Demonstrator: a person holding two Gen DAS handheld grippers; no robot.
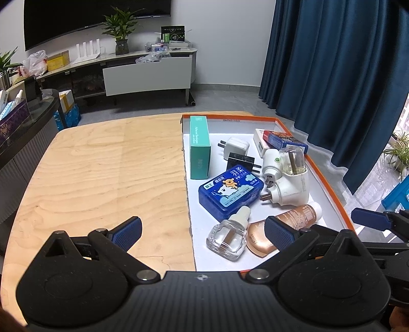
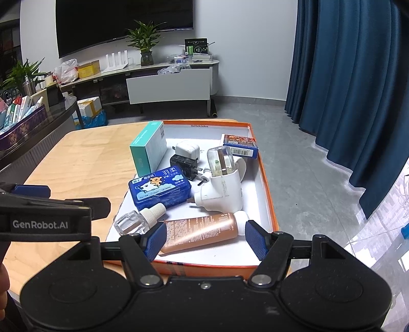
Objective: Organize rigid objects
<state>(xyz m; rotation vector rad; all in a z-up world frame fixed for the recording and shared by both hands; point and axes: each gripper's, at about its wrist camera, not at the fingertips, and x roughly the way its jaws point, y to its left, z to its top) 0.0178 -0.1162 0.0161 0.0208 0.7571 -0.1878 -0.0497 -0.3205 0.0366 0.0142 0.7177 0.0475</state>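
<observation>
Orange-rimmed tray (image 2: 268,201) holds a bronze tube (image 2: 202,231) and blue case (image 2: 159,190); both grippers, left (image 1: 203,233) and right (image 2: 204,240), gape wide, empty.

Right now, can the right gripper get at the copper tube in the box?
Probably yes: the right gripper is open just above the copper tube, which lies on top near the box's front wall, with nothing covering it.

A home living room: wall television (image 2: 122,23), low media console (image 2: 163,79), potted plant (image 2: 144,40), blue curtains (image 2: 352,89).
</observation>
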